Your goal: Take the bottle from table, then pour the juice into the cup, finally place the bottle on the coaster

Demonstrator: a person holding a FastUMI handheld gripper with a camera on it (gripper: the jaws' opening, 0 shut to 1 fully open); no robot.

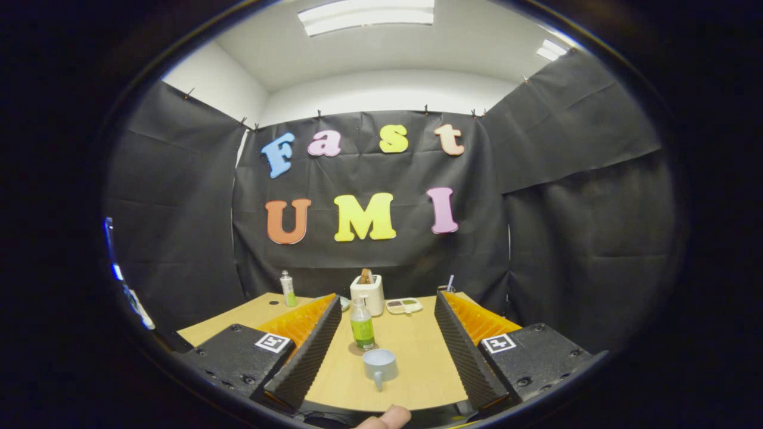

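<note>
Bright ceiling panels [366, 15] overhead; sharp centre, fisheye-bent edges.

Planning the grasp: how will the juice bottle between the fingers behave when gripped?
The bottle stands tall and narrow, so a high push may tip it. Green juice fills its lower part, probably steadying it. The hand-held gripper is open, clear of it.

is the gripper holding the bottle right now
No, the gripper is open and the bottle stands apart between its fingers on the coaster.

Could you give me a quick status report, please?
Claw open, empty. Bottle upright on coaster, between the fingers. Cup just in front of it.
</note>
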